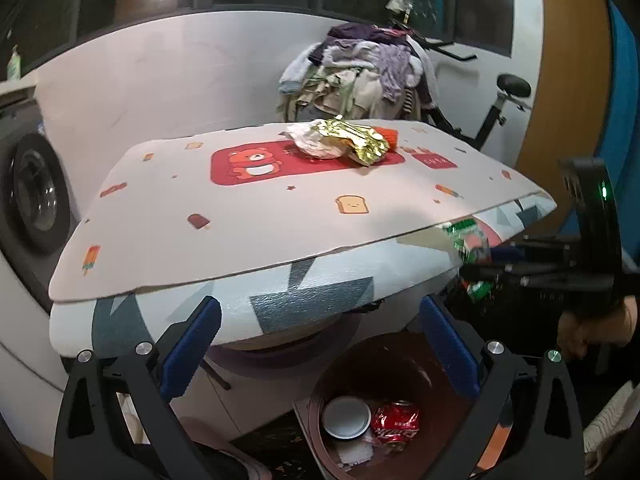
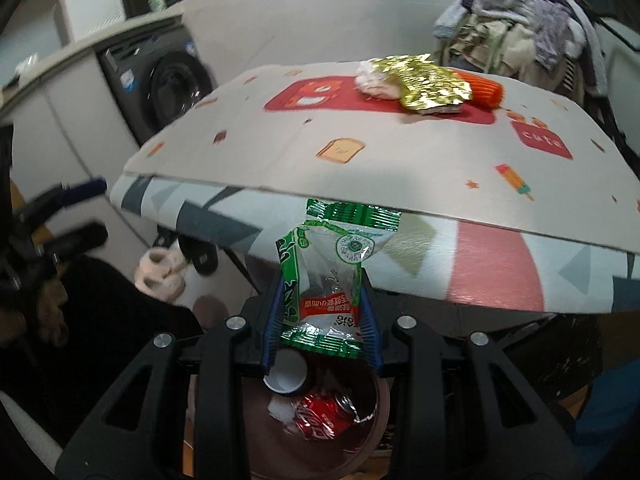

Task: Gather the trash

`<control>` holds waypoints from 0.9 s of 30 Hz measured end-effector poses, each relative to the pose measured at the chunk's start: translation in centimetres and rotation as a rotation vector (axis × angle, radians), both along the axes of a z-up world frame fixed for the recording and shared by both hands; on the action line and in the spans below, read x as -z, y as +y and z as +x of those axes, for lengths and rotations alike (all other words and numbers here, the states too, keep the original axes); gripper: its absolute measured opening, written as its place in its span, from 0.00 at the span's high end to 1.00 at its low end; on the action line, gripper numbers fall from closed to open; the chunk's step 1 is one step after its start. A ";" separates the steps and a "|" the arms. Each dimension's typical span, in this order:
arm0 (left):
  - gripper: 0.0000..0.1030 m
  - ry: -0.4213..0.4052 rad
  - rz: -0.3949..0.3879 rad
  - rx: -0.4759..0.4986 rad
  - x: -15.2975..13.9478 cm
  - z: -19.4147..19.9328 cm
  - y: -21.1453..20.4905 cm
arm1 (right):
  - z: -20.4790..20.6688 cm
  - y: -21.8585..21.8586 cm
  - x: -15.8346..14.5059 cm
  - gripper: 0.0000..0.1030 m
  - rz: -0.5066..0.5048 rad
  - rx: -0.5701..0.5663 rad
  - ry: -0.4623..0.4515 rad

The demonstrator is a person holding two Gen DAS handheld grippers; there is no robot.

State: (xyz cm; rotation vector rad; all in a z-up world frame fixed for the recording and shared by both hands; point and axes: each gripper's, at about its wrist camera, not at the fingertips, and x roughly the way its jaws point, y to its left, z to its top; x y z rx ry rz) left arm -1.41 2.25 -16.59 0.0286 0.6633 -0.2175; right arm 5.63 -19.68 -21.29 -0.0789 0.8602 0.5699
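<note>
My right gripper (image 2: 322, 312) is shut on a green and clear plastic wrapper (image 2: 332, 264) and holds it above the brown bin (image 2: 372, 432). The bin holds a crushed red cola can (image 2: 320, 420) and a white cup (image 2: 286, 376). In the left wrist view the right gripper (image 1: 480, 268) shows at the right with the wrapper (image 1: 470, 248). My left gripper (image 1: 316, 344) is open and empty in front of the table edge, above the bin (image 1: 320, 408). A gold foil wrapper (image 1: 356, 140), crumpled white paper (image 1: 312, 140) and an orange item (image 2: 484, 90) lie on the far part of the table mat (image 1: 240, 216).
A washing machine (image 2: 168, 84) stands at the left. A heap of clothes (image 1: 360, 76) and an exercise bike (image 1: 496, 112) stand behind the table. Slippers (image 2: 164, 272) lie on the floor under the table.
</note>
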 end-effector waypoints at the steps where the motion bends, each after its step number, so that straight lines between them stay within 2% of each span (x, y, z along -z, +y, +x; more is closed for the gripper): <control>1: 0.06 0.002 -0.002 -0.008 0.1 0.0 0.1 | -0.1 0.4 0.2 0.65 -0.011 -0.017 0.001; 10: 0.06 0.047 0.019 -0.034 1.3 0.7 0.2 | -0.5 3.1 2.2 0.64 -0.085 -0.117 0.046; 23: 0.06 0.079 -0.001 -0.066 1.9 1.3 0.9 | -0.1 3.2 3.0 0.59 -0.113 -0.110 0.077; 25: 0.06 0.081 0.001 -0.065 2.0 1.4 0.9 | -0.1 3.2 3.1 0.53 -0.120 -0.107 0.076; 27: 0.06 0.084 0.002 -0.065 2.0 1.4 0.8 | 0.0 3.2 3.2 0.25 -0.132 -0.096 0.076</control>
